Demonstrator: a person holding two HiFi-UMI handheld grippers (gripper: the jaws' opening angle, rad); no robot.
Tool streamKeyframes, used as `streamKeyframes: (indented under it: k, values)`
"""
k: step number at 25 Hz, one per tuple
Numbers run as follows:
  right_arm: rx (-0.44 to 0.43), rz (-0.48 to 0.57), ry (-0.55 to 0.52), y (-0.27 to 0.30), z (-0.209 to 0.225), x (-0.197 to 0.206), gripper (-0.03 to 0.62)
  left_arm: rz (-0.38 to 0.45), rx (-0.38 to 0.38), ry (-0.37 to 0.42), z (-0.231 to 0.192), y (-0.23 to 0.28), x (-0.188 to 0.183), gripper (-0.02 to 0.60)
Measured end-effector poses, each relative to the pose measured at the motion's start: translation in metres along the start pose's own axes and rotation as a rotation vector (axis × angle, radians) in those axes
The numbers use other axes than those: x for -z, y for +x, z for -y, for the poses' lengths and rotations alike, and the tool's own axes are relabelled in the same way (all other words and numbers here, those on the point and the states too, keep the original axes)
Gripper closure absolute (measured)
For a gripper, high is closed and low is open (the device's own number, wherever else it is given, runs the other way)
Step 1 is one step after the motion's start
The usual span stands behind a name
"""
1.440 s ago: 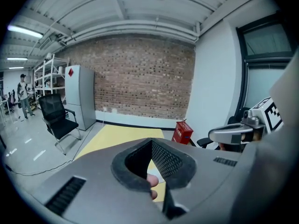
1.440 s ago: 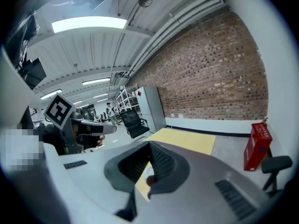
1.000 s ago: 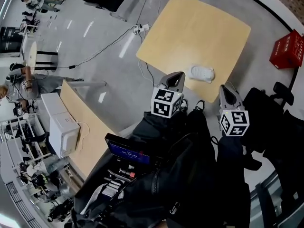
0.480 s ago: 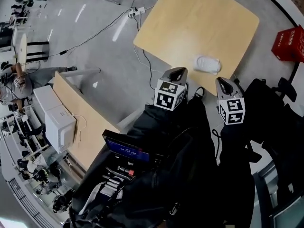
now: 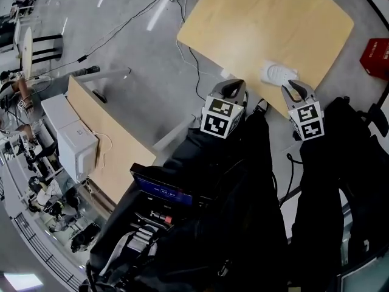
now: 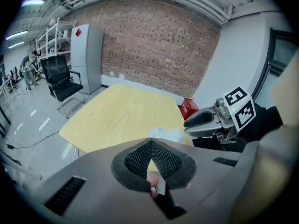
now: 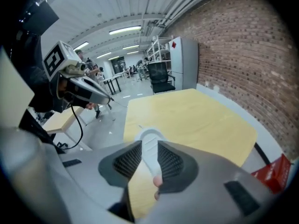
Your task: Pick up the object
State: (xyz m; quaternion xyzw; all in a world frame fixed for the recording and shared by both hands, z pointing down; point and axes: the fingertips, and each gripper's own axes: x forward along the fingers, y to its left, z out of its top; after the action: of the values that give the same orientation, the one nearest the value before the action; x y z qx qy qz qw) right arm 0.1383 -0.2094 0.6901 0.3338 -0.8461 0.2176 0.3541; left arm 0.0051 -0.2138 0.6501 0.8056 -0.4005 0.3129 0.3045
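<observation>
Brick walls back a pale wooden counter (image 5: 261, 23), where the white object (image 5: 278, 73) lies close to the near edge. The likely slip is a shove: the right hand-held gripper (image 7: 149, 148) has just been opening, yet its jaws stand only narrowly apart, so the tips could push the object toward that edge. Both tools slant downward, the object framed ahead in the right's gap and unpressed, the left hand-held gripper (image 6: 150, 146) closed and empty alongside.

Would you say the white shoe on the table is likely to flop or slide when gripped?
The white shoe looks small and soft-sided, so probably light and a little squashy. It lies low on the smooth wooden table, so a nudge would likely slide it, not roll it.
</observation>
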Motion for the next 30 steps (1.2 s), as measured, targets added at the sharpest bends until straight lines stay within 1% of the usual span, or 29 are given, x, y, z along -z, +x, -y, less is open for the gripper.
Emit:
streamKeyframes:
  k: [6,12,14,16,20,28,30]
  values:
    - [-0.085,-0.103,-0.137,0.019,-0.003,-0.002,0.427,0.005,-0.009,-0.025,-0.01,-0.005,0.006,0.583]
    - [-0.157,-0.206,-0.274,0.033,-0.008,0.008,0.371,0.005,-0.016,-0.049,-0.014,-0.006,0.012,0.583]
    - [-0.178,-0.24,-0.302,0.037,-0.01,0.013,0.337,0.007,-0.017,-0.055,-0.015,-0.006,0.015,0.584]
    - [-0.191,-0.268,-0.328,0.041,-0.011,0.015,0.319,0.007,-0.022,-0.056,-0.017,-0.008,0.016,0.583]
    - [-0.195,-0.309,-0.36,0.048,-0.007,0.019,0.285,0.004,-0.023,-0.072,-0.018,-0.008,0.021,0.583]
    - [-0.206,-0.38,-0.415,0.06,0.0,0.027,0.212,0.004,-0.033,-0.08,-0.021,-0.009,0.025,0.583]
    - [-0.21,-0.391,-0.431,0.063,0.0,0.028,0.203,0.0,-0.04,-0.077,-0.024,-0.01,0.028,0.583]
